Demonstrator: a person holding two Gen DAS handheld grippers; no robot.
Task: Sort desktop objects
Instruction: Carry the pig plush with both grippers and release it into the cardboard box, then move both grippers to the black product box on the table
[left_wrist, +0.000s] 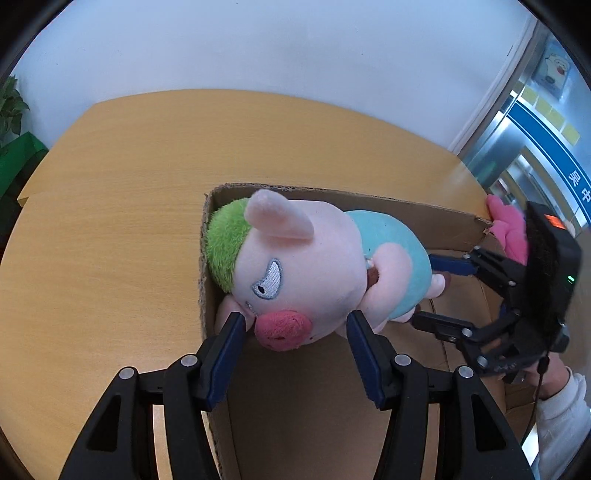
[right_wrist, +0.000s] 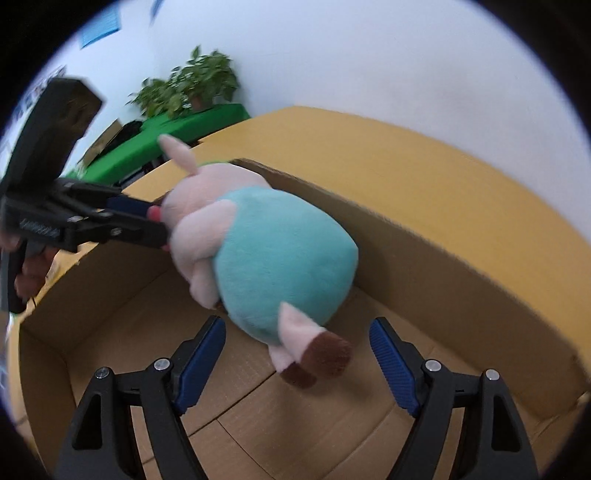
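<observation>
A pink plush pig (left_wrist: 310, 269) with green hair and a teal shirt lies on its side in an open cardboard box (left_wrist: 417, 218). My left gripper (left_wrist: 295, 325) is open, its blue pads on either side of the pig's snout, not squeezing it. My right gripper (right_wrist: 295, 336) is open just behind the pig's (right_wrist: 280, 254) brown-tipped feet. The right gripper also shows in the left wrist view (left_wrist: 432, 291), its fingers near the pig's feet. The left gripper shows in the right wrist view (right_wrist: 155, 225) at the pig's head.
The box (right_wrist: 443, 254) stands on a yellow wooden table (left_wrist: 129, 206). A pink soft item (left_wrist: 508, 229) lies past the box's far right corner. A green-covered table (right_wrist: 177, 129) with potted plants (right_wrist: 192, 88) stands beyond. A white wall is behind.
</observation>
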